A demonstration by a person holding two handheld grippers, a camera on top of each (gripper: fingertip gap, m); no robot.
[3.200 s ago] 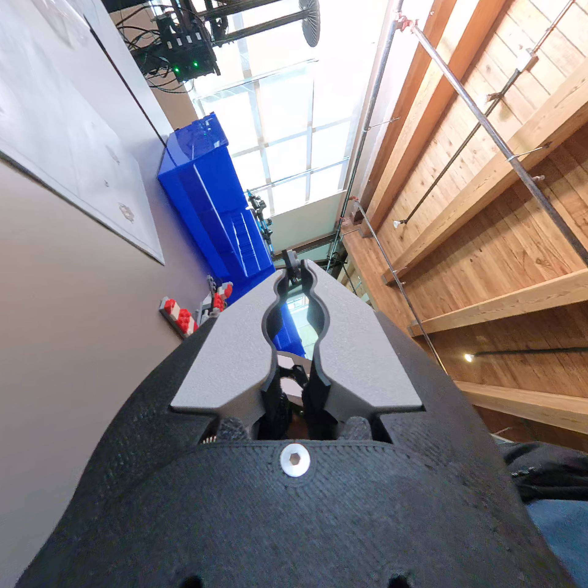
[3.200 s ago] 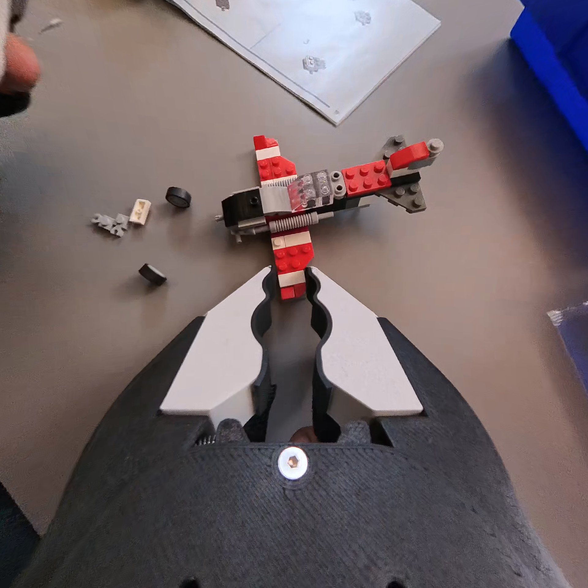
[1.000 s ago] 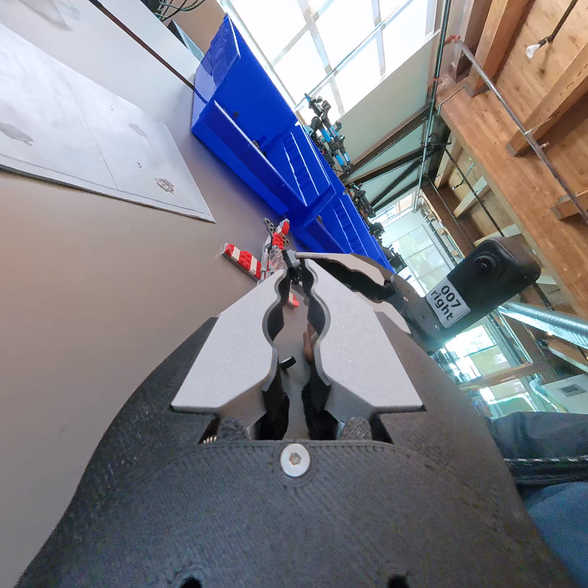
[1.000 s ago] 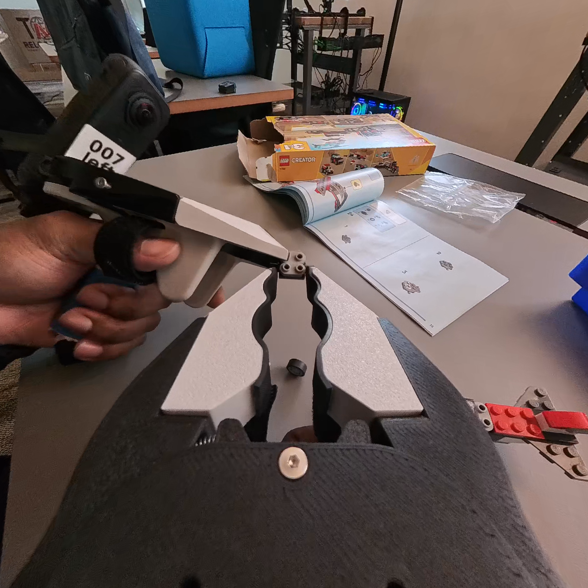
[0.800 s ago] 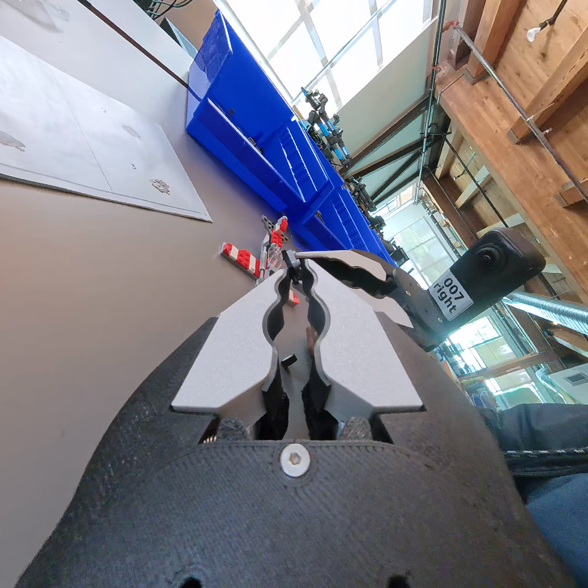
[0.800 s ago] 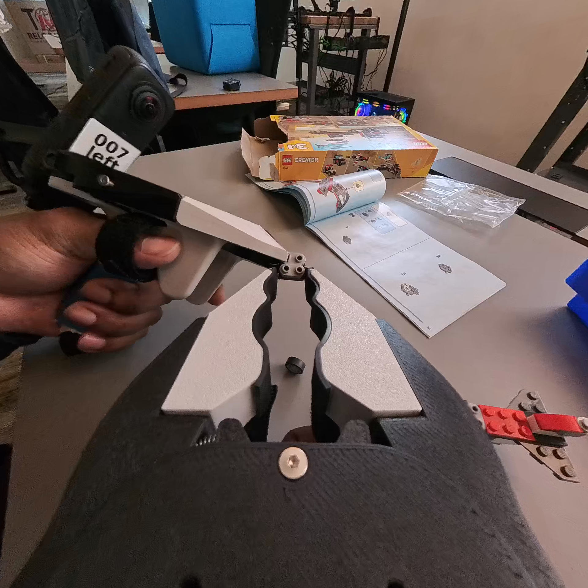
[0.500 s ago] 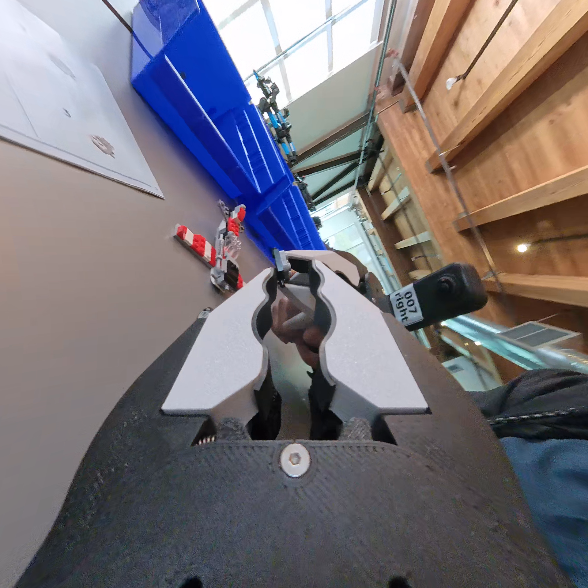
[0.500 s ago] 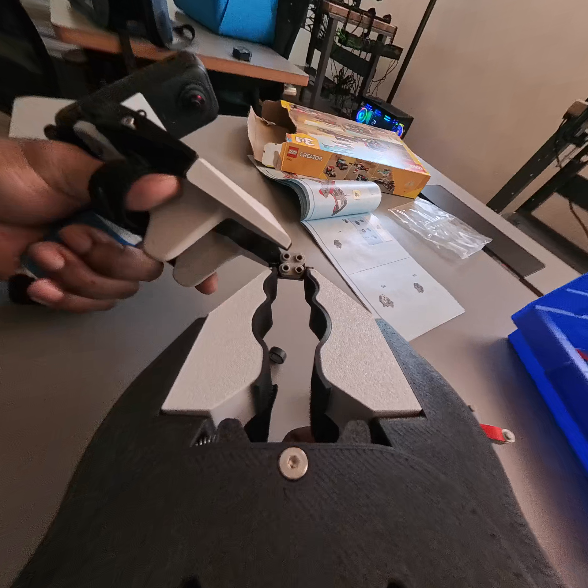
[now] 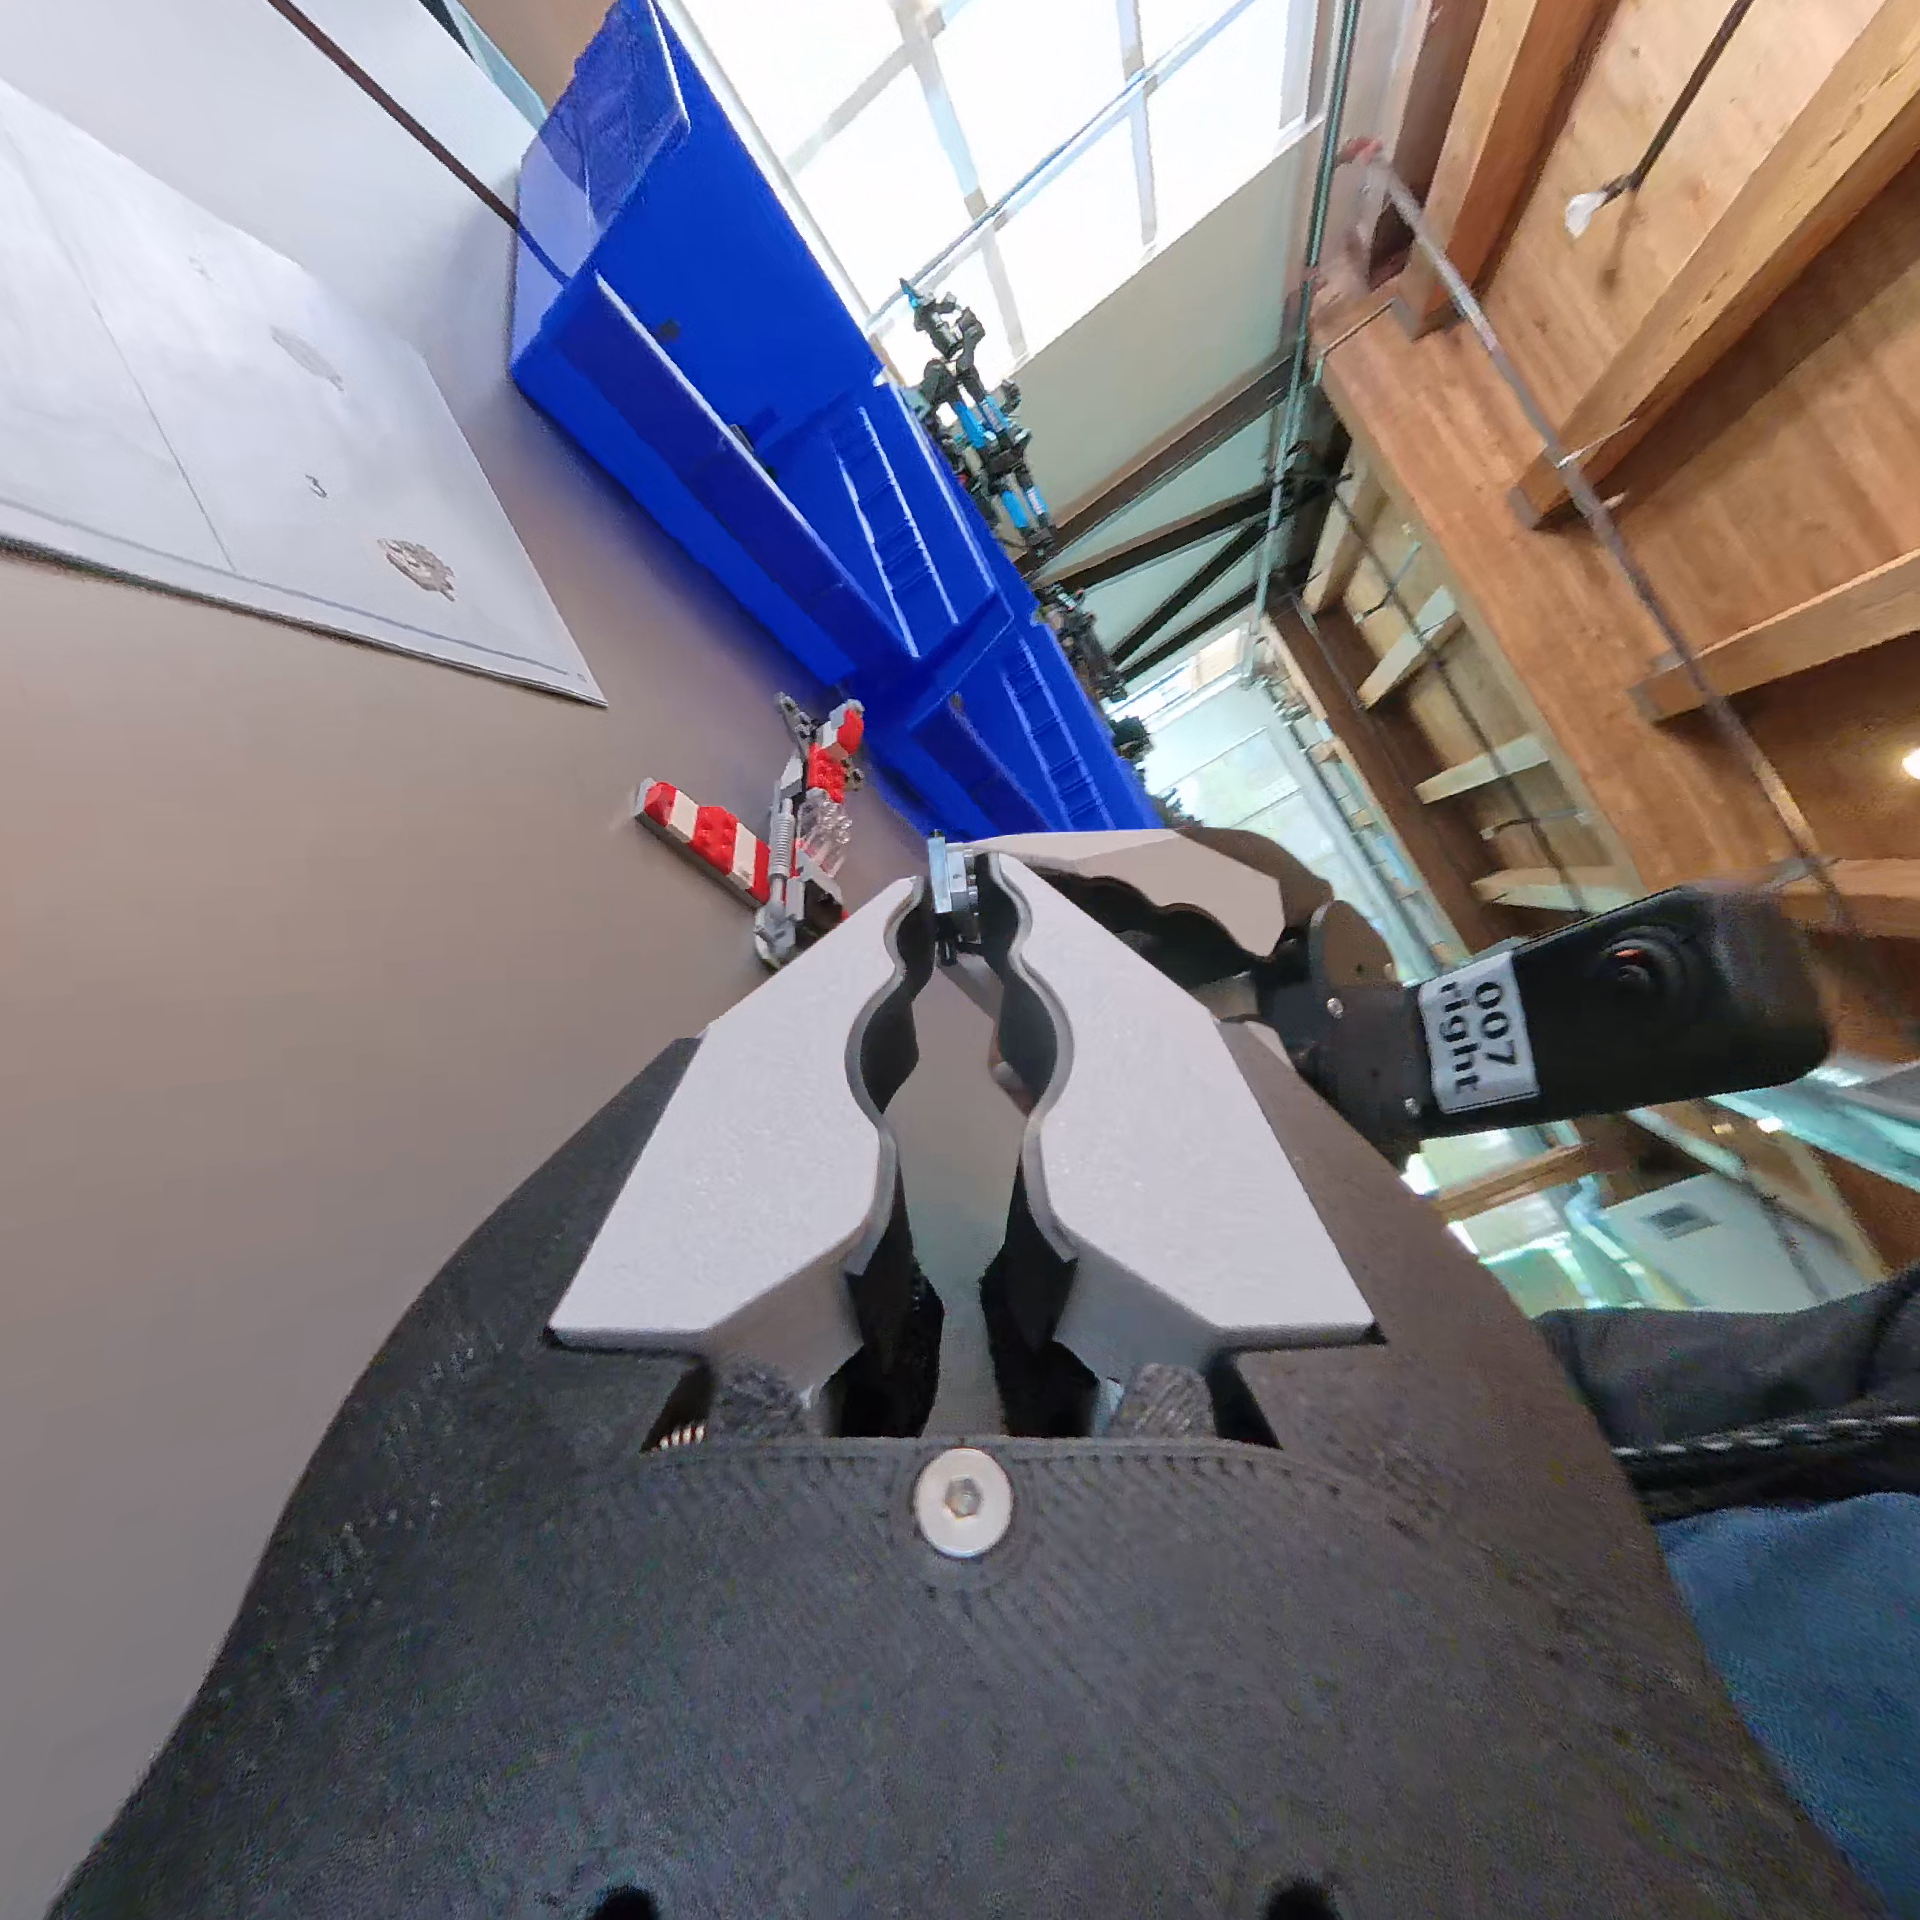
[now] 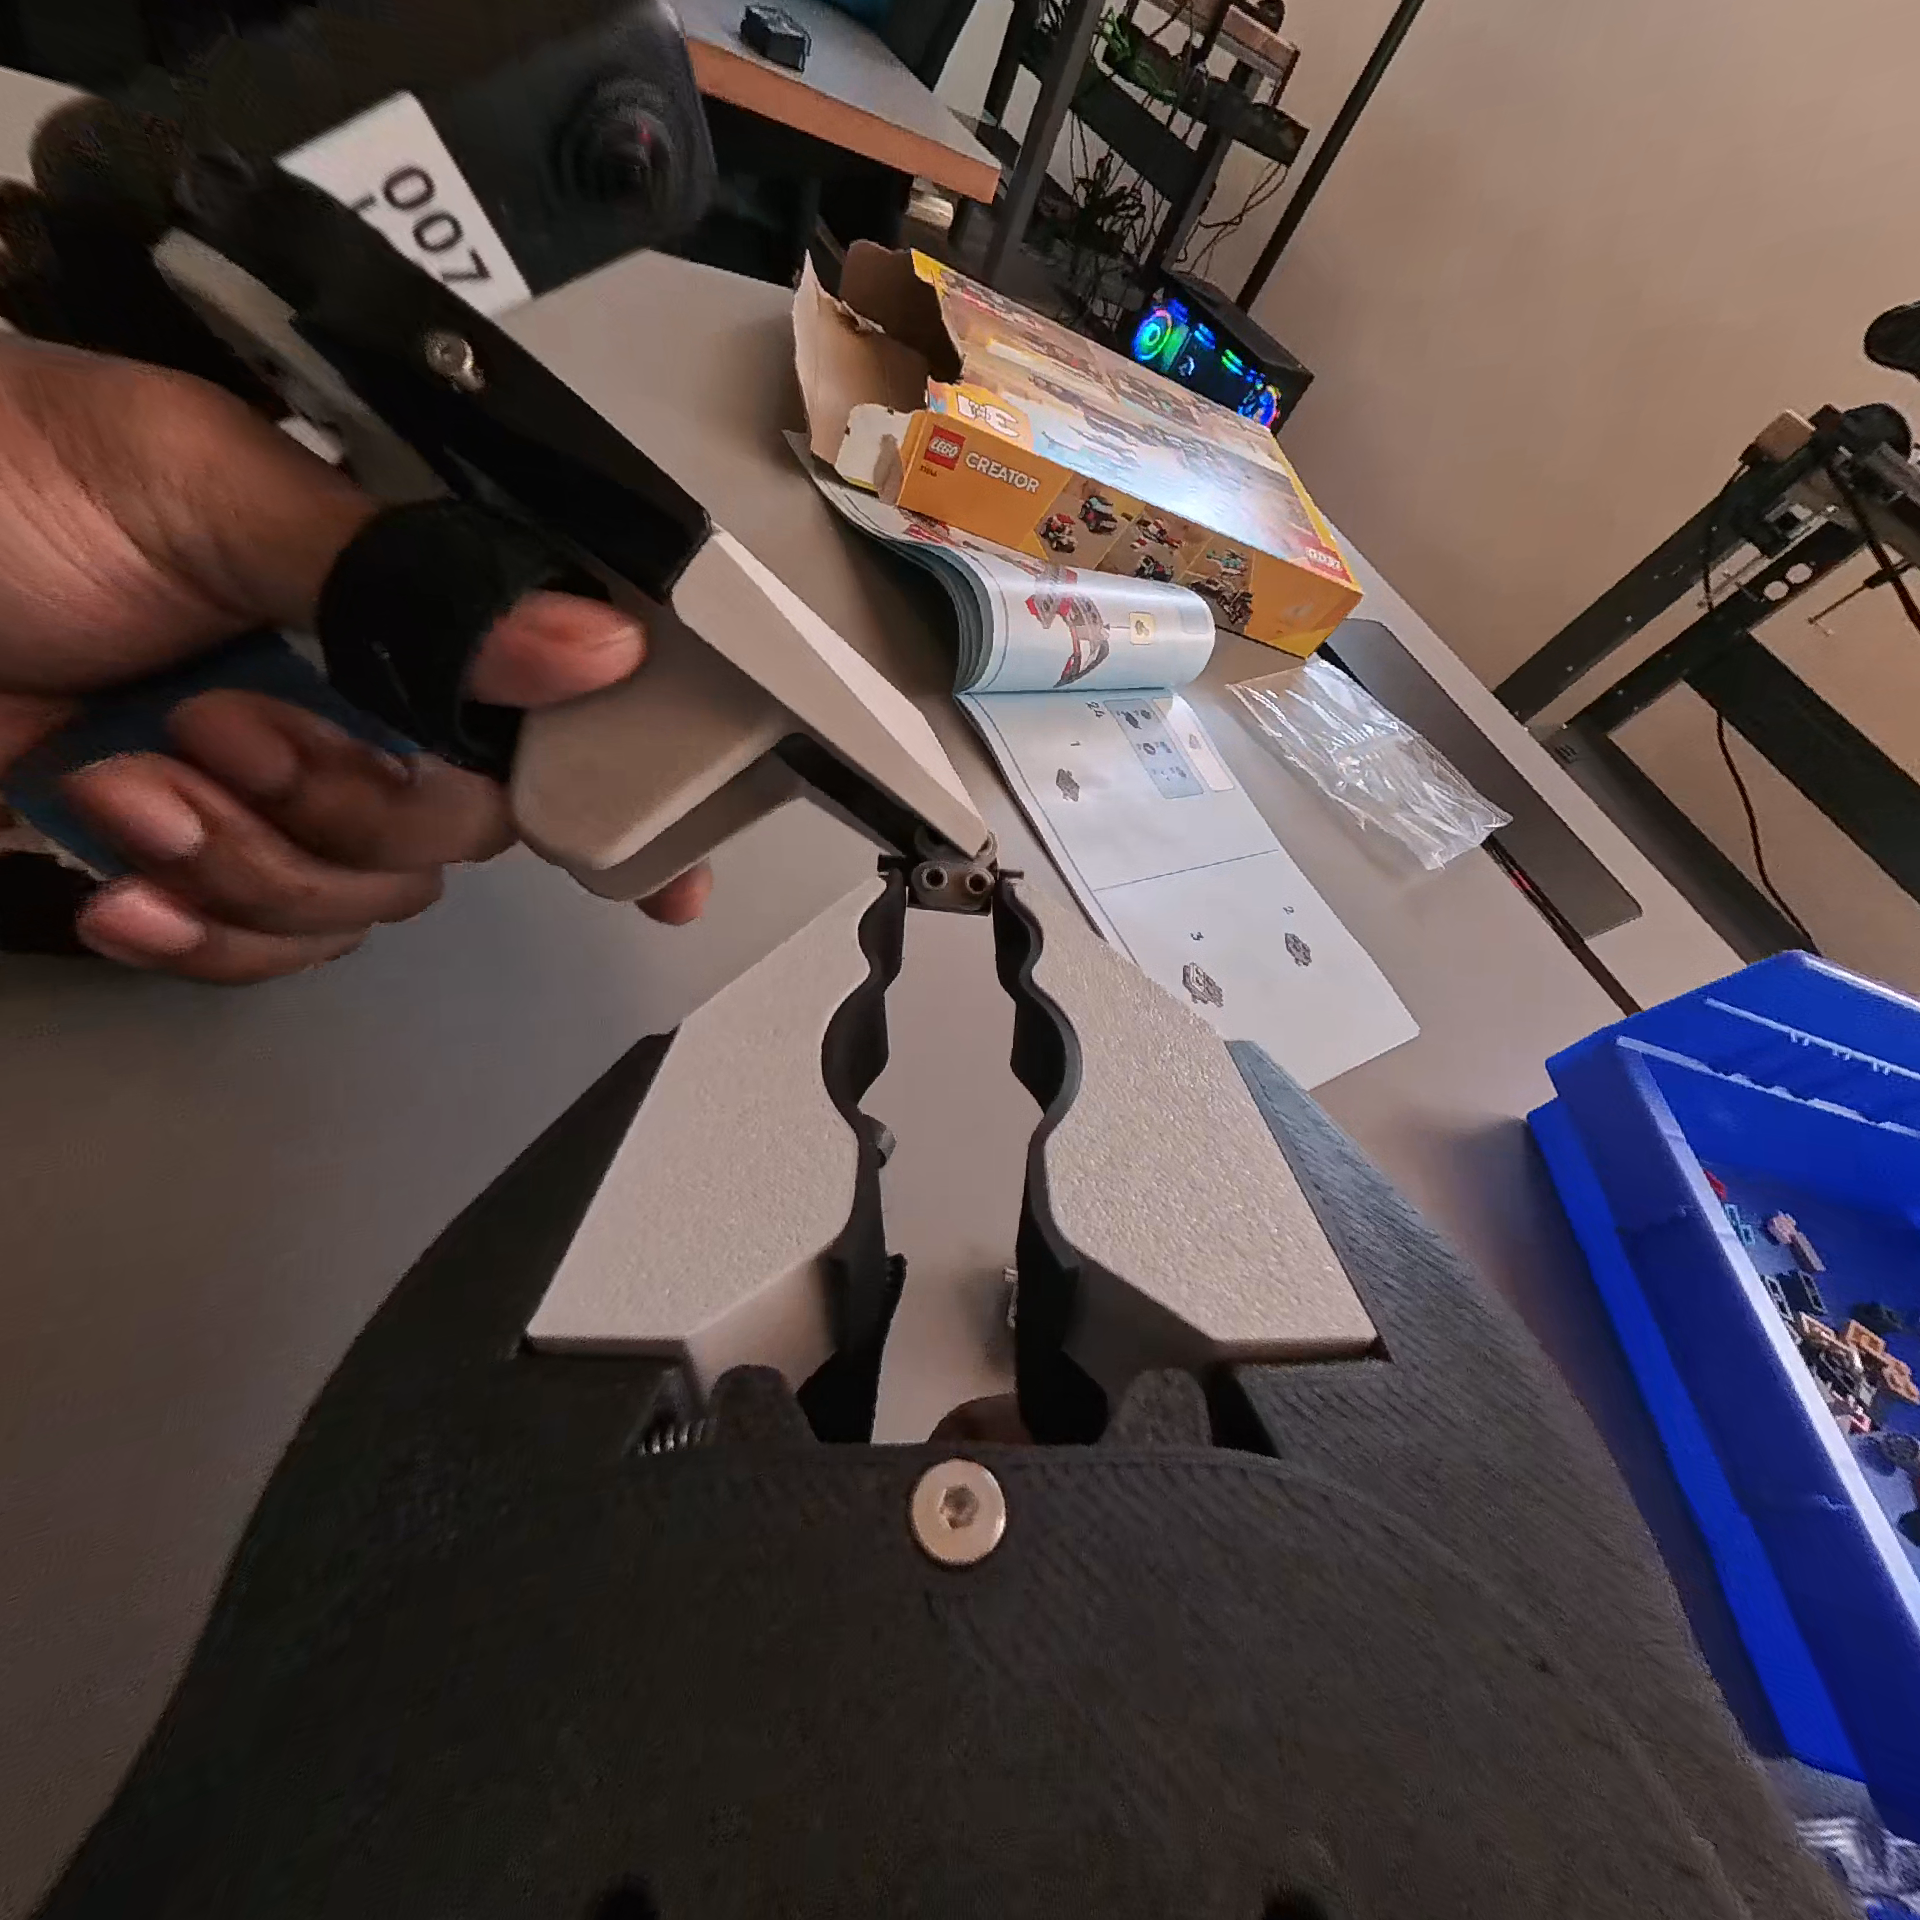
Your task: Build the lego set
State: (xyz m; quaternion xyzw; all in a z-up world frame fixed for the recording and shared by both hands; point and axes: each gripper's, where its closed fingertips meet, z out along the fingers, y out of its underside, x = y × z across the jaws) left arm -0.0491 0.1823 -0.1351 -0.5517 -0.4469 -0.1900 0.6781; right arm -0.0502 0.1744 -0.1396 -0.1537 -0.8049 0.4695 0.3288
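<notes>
A small grey lego piece (image 10: 951, 883) with two round holes facing me is pinched between my right gripper's (image 10: 948, 902) tips, above the grey table (image 10: 260, 1143). My left gripper (image 9: 958, 896) meets it from the left, and in its own view its tips are shut on the same small grey piece (image 9: 951, 891). In the right wrist view the left gripper's upper fingertip (image 10: 935, 805) rests on top of the piece. A red, white and grey partial build (image 9: 790, 842) lies on the table beyond the left gripper's tips.
Blue bins (image 9: 727, 364) line the table's edge; one (image 10: 1714, 1247) holds several loose pieces. An open instruction booklet (image 10: 1143, 790), a yellow lego box (image 10: 1122, 499) and a clear plastic bag (image 10: 1361, 758) lie beyond. A hand (image 10: 208, 644) holds the left gripper.
Both grippers stayed joined at the grey piece while turning and tilting. The right view swung so the blue bin came into sight and the partial build left it.
</notes>
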